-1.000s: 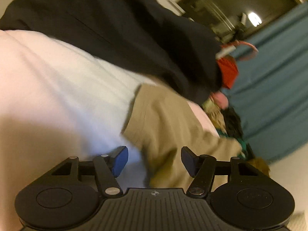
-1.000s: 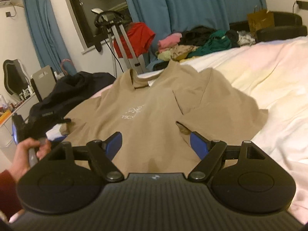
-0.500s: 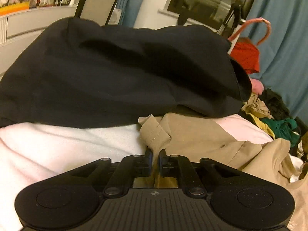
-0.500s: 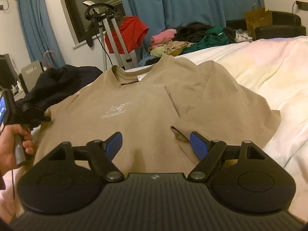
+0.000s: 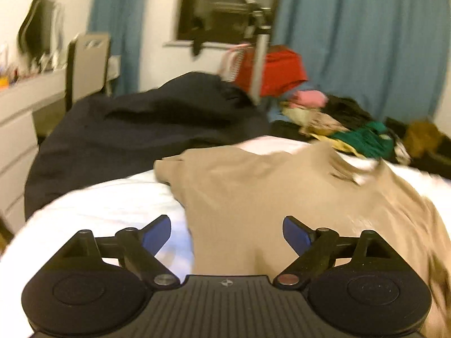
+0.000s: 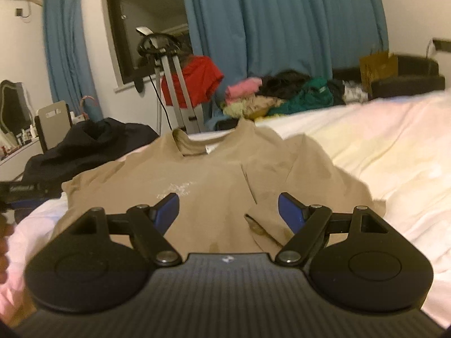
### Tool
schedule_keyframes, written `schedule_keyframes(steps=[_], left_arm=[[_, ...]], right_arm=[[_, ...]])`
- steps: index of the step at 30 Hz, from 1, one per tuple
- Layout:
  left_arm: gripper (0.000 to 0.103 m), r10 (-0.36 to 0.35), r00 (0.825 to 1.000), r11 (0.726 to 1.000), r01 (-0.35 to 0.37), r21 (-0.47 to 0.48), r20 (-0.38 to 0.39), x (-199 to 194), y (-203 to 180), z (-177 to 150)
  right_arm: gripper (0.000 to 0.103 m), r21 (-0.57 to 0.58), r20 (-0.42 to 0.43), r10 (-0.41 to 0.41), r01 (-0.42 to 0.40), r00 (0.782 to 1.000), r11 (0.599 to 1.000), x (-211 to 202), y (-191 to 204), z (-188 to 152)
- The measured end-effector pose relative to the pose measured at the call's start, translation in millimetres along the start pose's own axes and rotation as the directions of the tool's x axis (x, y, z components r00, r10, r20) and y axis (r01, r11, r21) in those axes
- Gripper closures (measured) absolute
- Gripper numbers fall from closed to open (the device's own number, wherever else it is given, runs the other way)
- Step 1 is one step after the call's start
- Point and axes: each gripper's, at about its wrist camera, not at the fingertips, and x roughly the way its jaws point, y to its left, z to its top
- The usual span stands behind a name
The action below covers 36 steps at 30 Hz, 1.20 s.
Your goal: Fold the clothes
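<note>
While the tan T-shirt (image 6: 214, 180) lies spread front-up on the pale bedsheet (image 6: 380, 152), its collar pointing away from you and its white chest print just beyond the left pad of your right gripper (image 6: 229, 208), one sleeve is folded in across the body, its hem lying between that gripper's blue pads. The right gripper's jaws stand wide apart above the lower front of the shirt and hold nothing. Your left gripper (image 5: 227, 232) has just been opening; its jaws now stand wide with no cloth between them, the left pad over bare sheet (image 5: 112, 200) and the right pad over the shirt's side (image 5: 253, 191). The shirt's other sleeve lies flat ahead of the left gripper, its tip just short of the black garment (image 5: 135, 124) heaped on the far left edge of the bed. In the right wrist view, part of the left gripper shows at the left edge, beside the shirt's left sleeve. Beyond the shirt's collar, well apart from both grippers, a pile of mixed clothes (image 6: 282, 95) in pink, green and black sits at the far edge of the bed, with a red garment (image 6: 200, 79) hung on a metal stand (image 6: 174, 84) before the blue curtains (image 6: 282, 19).
</note>
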Motion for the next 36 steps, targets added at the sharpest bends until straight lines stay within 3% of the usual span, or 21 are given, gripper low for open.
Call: schedule_keyframes(steps=[3, 9, 14, 22, 30, 34, 36], left_arm=[[0.009, -0.043, 0.999, 0.999, 0.042, 0.033, 0.029, -46.6, -18.1, -15.4], [0.003, -0.148, 0.984, 0.989, 0.145, 0.042, 0.096, -103.1, -37.1, -38.5], [0.0, -0.169, 0.973, 0.981, 0.151, 0.122, 0.155, -137.5, -41.4, -57.5], [0.0, -0.16, 0.97, 0.984, 0.141, 0.112, 0.185, -149.0, -34.1, -62.5], [0.0, -0.122, 0.987, 0.989, 0.112, 0.095, 0.101, -145.1, -33.6, -85.0], [0.0, -0.147, 0.983, 0.986, 0.137, 0.1, 0.106, -142.8, -39.6, -86.4], [0.0, -0.154, 0.981, 0.984, 0.142, 0.108, 0.114, -139.9, -43.5, -86.7]], right_arm=[[0.024, -0.045, 0.022, -0.018, 0.019, 1.0, 0.999, -14.4, 7.4, 1.2], [0.024, -0.111, 0.065, -0.076, 0.083, 0.995, 0.99, -50.3, 18.3, 3.5], [0.024, -0.115, 0.061, -0.1, 0.106, 0.993, 0.988, -65.0, 18.0, 3.0], [0.025, -0.029, -0.012, -0.078, 0.078, 0.997, 0.997, -65.7, 1.3, -3.3], [0.025, 0.197, -0.063, -0.059, 0.07, 0.996, 0.978, -37.3, -64.8, 34.1], [0.025, 0.235, -0.114, -0.104, 0.128, 0.988, 0.963, -0.8, -111.0, 38.0], [0.032, 0.269, -0.166, -0.133, 0.175, 0.977, 0.947, 17.0, -135.1, 30.7]])
